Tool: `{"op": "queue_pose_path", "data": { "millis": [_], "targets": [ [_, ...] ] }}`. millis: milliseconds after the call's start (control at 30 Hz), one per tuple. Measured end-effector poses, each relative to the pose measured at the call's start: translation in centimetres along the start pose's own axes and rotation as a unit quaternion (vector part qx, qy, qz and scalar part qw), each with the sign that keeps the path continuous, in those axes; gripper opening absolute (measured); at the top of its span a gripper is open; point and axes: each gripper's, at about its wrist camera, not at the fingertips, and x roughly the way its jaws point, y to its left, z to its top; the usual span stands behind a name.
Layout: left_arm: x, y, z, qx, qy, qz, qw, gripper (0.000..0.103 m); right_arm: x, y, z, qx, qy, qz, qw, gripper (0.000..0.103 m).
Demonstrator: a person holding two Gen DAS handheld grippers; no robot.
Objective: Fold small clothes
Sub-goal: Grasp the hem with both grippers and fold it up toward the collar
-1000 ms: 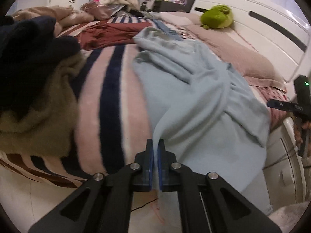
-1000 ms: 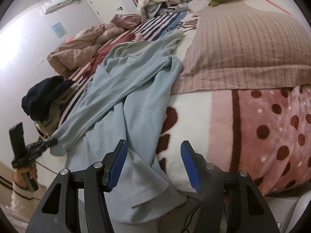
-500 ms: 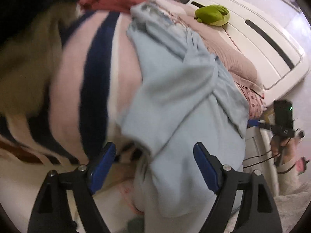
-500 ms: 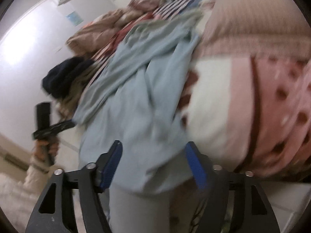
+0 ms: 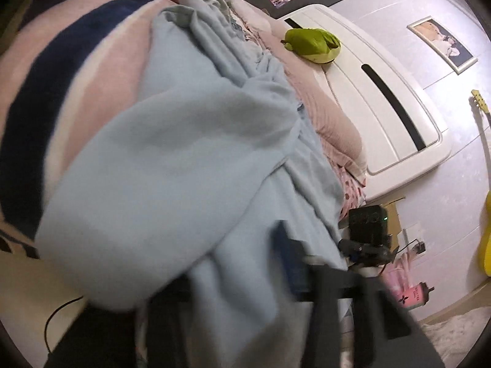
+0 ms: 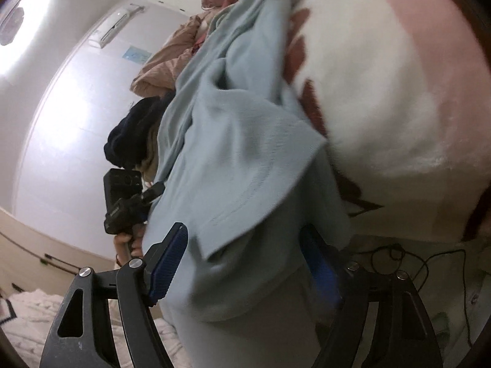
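Note:
A light blue garment (image 5: 172, 168) lies across the bed and hangs over its near edge. In the left wrist view my left gripper (image 5: 236, 273) is blurred at the hanging hem; its jaws are closing with cloth between them. One blue pad (image 5: 290, 260) shows and cloth hides the other. In the right wrist view the same garment (image 6: 239, 153) drops between the fingers of my right gripper (image 6: 245, 263). This one stands open, and its left pad (image 6: 168, 263) is clear of the cloth. A hand (image 6: 129, 242) holds the left tool at the hem's far side.
A pink and navy striped blanket (image 5: 61, 76) covers the bed, with a spotted blanket (image 6: 383, 92) at the corner. A green plush (image 5: 313, 44) lies by the white headboard (image 5: 383, 107). Dark clothes (image 6: 129, 135) are piled on the bed edge. Cables (image 6: 399, 254) trail on the floor.
Both grippers have dropped and tilted toward the hanging hem. The left one opened wide from shut and is now narrowing on the cloth. The right one has opened a little wider.

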Motion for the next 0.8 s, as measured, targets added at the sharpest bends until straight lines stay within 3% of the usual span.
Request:
{"op": "queue_pose_path", "data": {
  "millis": [67, 133, 200, 500, 800],
  "targets": [
    [-0.1, -0.2, 0.2, -0.002, -0.009, -0.007, 0.9999, 0.006, -0.1, -0.3, -0.1, 0.005, -0.002, 0.024, 1.000, 0.067],
    [-0.7, -0.6, 0.4, 0.000, -0.022, -0.008, 0.9997, 0.005, 0.2, 0.5, -0.1, -0.012, -0.001, 0.031, 0.999, 0.027],
    [-1.8, -1.4, 0.4, 0.013, -0.036, -0.007, 0.9993, 0.005, -0.2, 1.6, -0.1, -0.033, -0.010, 0.027, 0.999, 0.010],
    [-7.9, -7.2, 0.1, 0.080, -0.097, -0.004, 0.9921, 0.004, -5.1, 9.4, -0.9, -0.130, -0.093, 0.072, 0.985, 0.006],
    [-14.4, -12.9, -3.5, 0.139, -0.142, 0.006, 0.9800, 0.005, -8.8, 16.2, -4.9, -0.203, -0.118, 0.081, 0.969, 0.006]
  ]
}}
